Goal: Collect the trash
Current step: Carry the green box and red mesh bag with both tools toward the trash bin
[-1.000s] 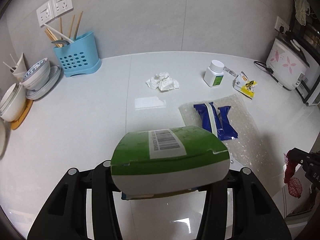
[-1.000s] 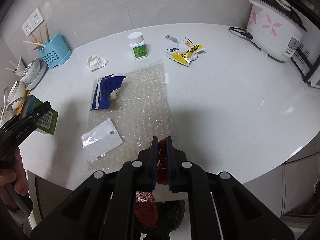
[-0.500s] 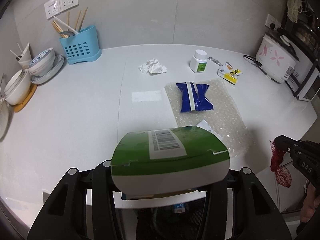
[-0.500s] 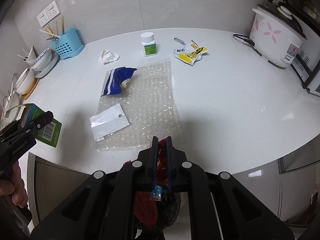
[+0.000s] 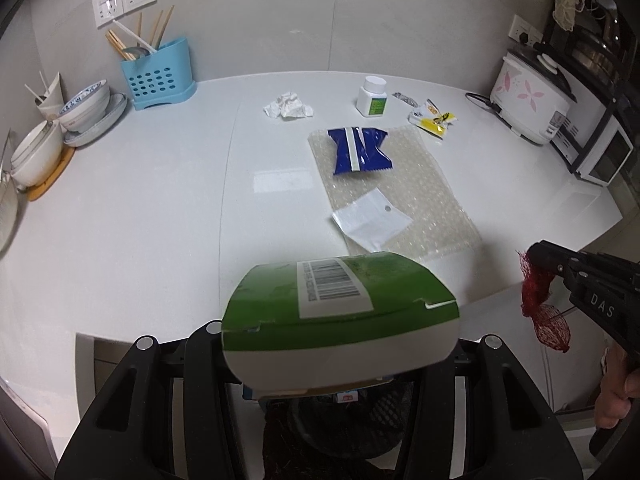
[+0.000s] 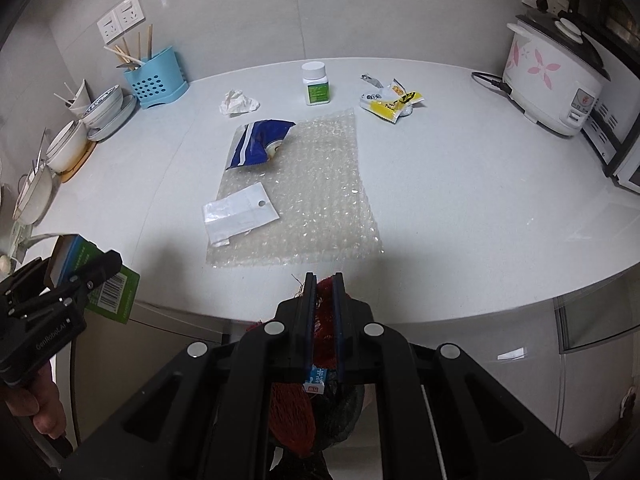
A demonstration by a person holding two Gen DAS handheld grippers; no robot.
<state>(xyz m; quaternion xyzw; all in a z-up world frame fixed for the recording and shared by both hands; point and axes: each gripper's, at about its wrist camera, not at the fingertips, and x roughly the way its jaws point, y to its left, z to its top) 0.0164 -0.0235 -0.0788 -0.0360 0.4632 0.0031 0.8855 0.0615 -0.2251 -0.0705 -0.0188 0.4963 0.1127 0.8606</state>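
A: White counter (image 5: 160,208) under a grey tiled wall; what lies on it?

B: Bubble wrap (image 5: 416,196) near the middle. On its far end, a blue wrapper (image 5: 360,150); on its near left corner, a clear pouch (image 5: 372,220) with a punched hole. Beyond the wrap: a crumpled tissue (image 5: 289,105) to the left, a white bottle (image 5: 372,96) with a green label, and a yellow wrapper (image 5: 432,118) to the right.

A: And at the edges?

B: Far left, a blue caddy (image 5: 158,74) with chopsticks, then stacked bowls (image 5: 86,110). Far right, a flowered rice cooker (image 5: 532,98).

A: Left gripper (image 5: 340,344)?

B: Half spread, its jaws clamped on a green box (image 5: 340,312), barcode label upward. In the right wrist view the box (image 6: 110,288) sits at the counter's near left edge, off the surface.

A: Right gripper (image 6: 324,292)?

B: Pressed together, pinching red mesh (image 6: 324,308) between the pads. In the left wrist view the mesh (image 5: 540,304) hangs from the gripper's (image 5: 534,254) tip, past the near right edge of the counter.

A: Below the grippers?

B: A dark bin (image 5: 348,420) with a black liner, partly hidden by the fingers. A small blue and white carton (image 6: 316,380) and more red mesh lie in it.

A: Is the person visible?

B: Only a hand (image 6: 38,404) on the left gripper's handle, and a hand (image 5: 616,400) on the right one.
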